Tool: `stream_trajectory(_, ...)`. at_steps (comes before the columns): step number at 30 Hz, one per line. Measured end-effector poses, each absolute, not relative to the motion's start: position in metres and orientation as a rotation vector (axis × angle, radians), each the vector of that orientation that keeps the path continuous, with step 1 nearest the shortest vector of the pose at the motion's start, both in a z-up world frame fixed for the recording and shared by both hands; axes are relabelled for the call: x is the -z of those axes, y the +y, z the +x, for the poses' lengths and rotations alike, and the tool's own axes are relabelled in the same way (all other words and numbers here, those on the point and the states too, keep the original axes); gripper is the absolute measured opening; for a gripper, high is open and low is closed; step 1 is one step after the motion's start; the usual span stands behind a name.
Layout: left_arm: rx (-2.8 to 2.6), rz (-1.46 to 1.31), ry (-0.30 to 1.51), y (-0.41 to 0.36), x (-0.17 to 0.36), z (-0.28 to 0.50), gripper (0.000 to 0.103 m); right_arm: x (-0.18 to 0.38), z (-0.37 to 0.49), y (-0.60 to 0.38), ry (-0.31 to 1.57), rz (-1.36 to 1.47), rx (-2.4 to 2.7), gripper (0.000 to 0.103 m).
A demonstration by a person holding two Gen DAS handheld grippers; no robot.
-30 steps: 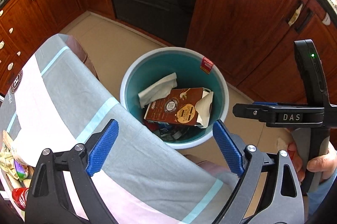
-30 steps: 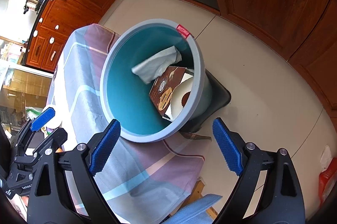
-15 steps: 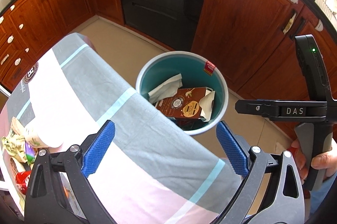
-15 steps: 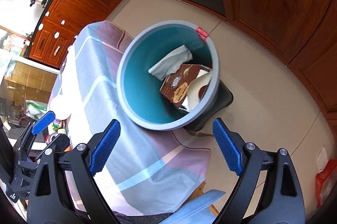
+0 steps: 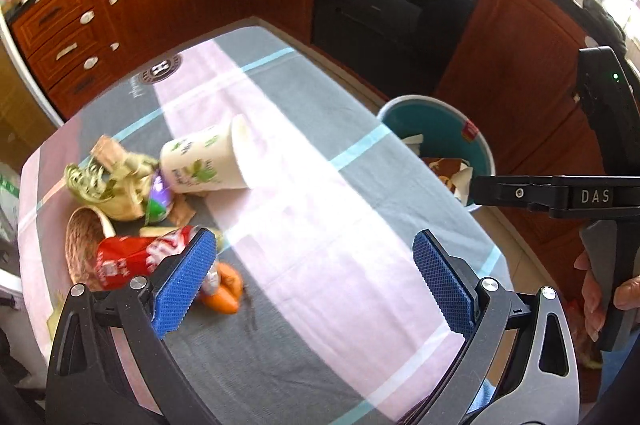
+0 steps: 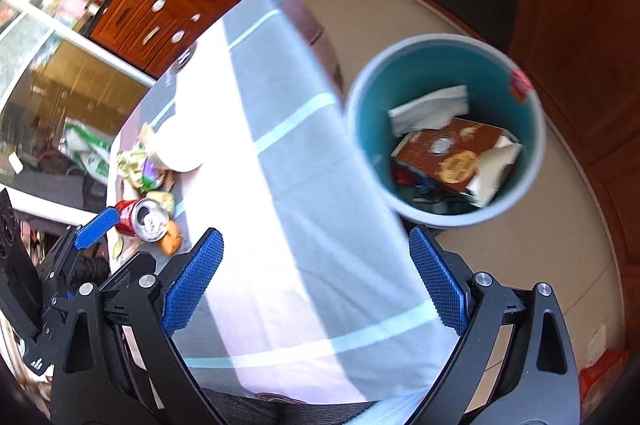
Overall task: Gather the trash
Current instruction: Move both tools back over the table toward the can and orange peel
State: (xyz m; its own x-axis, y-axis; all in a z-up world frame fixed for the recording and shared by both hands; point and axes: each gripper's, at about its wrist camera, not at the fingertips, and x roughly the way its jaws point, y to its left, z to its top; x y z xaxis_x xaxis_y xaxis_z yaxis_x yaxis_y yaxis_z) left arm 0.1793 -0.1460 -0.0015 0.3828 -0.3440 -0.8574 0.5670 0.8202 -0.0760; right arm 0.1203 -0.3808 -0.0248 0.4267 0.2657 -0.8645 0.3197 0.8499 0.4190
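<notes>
- Where the worktop (image 5: 320,209) drops off at its 3 o'clock edge in the left view, a bin (image 5: 482,149) with a grey rim and teal inside stands on the floor, partly hidden by the cloth (image 5: 280,345).
- In the right view the bin (image 6: 536,161) sits at 2 o'clock and its inside is plain to see: a white tissue (image 6: 430,109) lies toward 12 o'clock, a brown carton (image 6: 444,153) with a torn white flap lies across the middle, and darker scraps lie under it, too blurred to name.
- A small red tag (image 6: 520,83) hangs on the bin's rim at 2 o'clock.
- The left tool (image 5: 316,281) is spread wide over the cloth, nothing between its blue pads (image 5: 184,281).
- The right tool (image 6: 316,283) is likewise spread wide and empty, over the worktop's near edge.
- The trash on the worktop lies in a heap at 9 o'clock in the left view: a white cup (image 5: 208,161) with green leaf print on its side, mouth toward 3 o'clock.
- Just beside the cup, crumpled yellow-green wrappers (image 5: 108,185) and a purple scrap (image 5: 160,197).
- Below them, a red can (image 5: 136,261) on its side, partly behind the left pad.
- A woven basket (image 5: 80,245) is tipped next to the can; its contents cannot be made out.
- An orange piece (image 5: 224,293) lies near the can at 7 o'clock.
</notes>
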Motion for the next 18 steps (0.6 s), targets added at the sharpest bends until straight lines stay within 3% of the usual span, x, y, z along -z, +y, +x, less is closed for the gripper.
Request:
stream_trajectory(11,0.425,0.087,1.088,-0.021,0.028,0.194,0.099,0.003,0.183,-0.259,1.102,0.409,-0.173,0.089)
stream_trajectory(14,0.418,0.040,1.117,-0.003,0.042,0.197,0.099,-0.003,0.202,-0.231,1.097,0.377,-0.221,0.061)
stream_trajectory(16,0.410,0.006,1.134,0.007,0.048,0.203,0.099,0.000,0.215,-0.214,1.120,0.355,-0.241,0.028)
stream_trajectory(18,0.408,-0.015,1.145,0.013,0.054,0.206,0.099,0.006,0.229,-0.198,1.148,0.343,-0.262,0.026)
